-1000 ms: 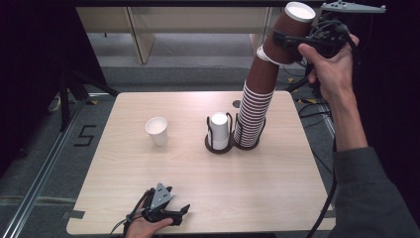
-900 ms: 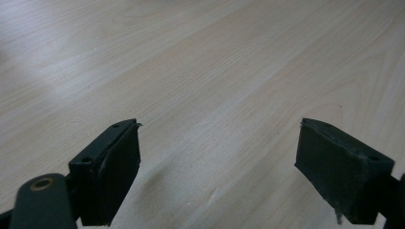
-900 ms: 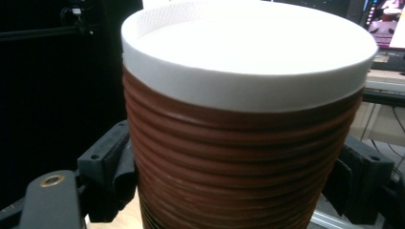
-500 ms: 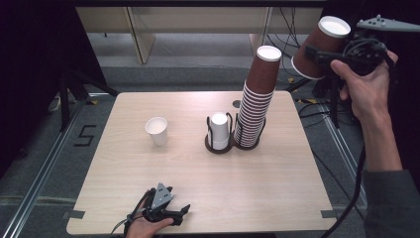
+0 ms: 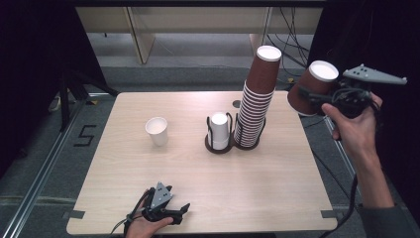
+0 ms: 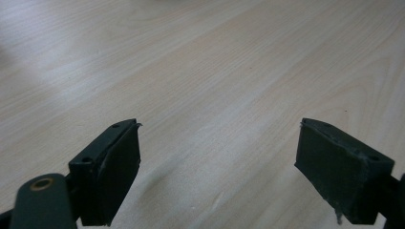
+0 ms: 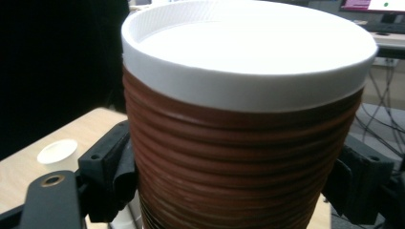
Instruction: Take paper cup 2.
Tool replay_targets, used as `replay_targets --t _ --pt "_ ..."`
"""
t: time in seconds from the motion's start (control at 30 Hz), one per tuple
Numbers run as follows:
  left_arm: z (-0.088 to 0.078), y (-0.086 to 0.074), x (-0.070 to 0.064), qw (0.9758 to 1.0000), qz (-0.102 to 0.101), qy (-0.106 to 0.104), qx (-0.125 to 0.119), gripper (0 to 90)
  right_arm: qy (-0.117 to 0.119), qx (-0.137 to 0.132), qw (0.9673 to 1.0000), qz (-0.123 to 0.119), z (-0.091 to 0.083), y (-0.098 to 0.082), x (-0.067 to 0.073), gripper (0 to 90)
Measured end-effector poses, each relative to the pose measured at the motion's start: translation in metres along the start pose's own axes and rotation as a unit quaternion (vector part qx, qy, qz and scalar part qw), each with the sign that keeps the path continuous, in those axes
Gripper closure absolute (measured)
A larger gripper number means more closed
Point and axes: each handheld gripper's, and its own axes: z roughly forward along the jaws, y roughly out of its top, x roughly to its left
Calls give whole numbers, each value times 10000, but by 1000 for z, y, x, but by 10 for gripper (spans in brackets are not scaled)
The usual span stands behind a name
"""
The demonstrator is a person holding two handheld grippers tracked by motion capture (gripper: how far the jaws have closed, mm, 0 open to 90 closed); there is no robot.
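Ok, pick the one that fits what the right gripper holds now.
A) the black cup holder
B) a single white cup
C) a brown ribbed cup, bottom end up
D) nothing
C: in the right gripper view the right gripper has its jaws pressed on both sides of the brown ribbed cup, white base uppermost, held off to the right of the table.

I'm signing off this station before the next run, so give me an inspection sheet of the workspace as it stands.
Surface: light wooden table, bare between the items.
Job's things: brown cup held upside down off the table's right edge; tall brown cup stack in a black holder, with a short white stack beside it; single white cup upright at left.
Clutter: nothing seen.
Grippers: right gripper clamps the brown cup; left gripper rests open on the table, nothing between its jaws.
Cables: black cables on the floor behind the table.
Surroundings: grey floor, a taped 5 at left.
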Motion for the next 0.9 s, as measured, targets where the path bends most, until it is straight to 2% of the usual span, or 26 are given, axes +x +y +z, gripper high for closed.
replay_targets --t 0.1,0.13,0.23,0.37,0.47,0.5,0.53,0.57,0.6,0.67,0.73,0.9 --pt "-1 0 1 10000 58 0 3 147 112 12 9999 -77 -1 -18 9 179" --pt "-1 0 0 10000 17 34 -49 147 172 40 9998 0 0 -22 13 179" --pt "-1 1 0 9999 -6 26 -122 147 302 132 9994 -73 3 -41 23 179" --pt "0 1 0 9998 28 1 -203 147 479 269 9985 -13 9 -63 38 178" --pt "0 1 0 9998 85 -14 -206 147 697 275 9972 -73 18 -82 51 179" --pt "0 1 1 9997 109 -17 -216 147 725 358 9967 -124 21 -88 56 179" --pt "1 0 1 9997 66 -9 -231 146 777 339 9962 -184 25 -94 60 178" --pt "1 0 1 9997 69 -9 -237 147 926 365 9949 -138 32 -106 69 178" --pt "1 0 1 9997 79 -4 -240 147 926 365 9949 -138 32 -106 69 178" --pt "1 0 2 9996 89 -12 -257 146 1078 553 9926 -43 39 -115 79 178" --pt "0 0 2 9996 95 -12 -260 146 1152 577 9914 -221 47 -121 85 178" --pt "0 1 2 9994 97 -19 -320 147 1384 736 9875 -194 58 -134 99 178"
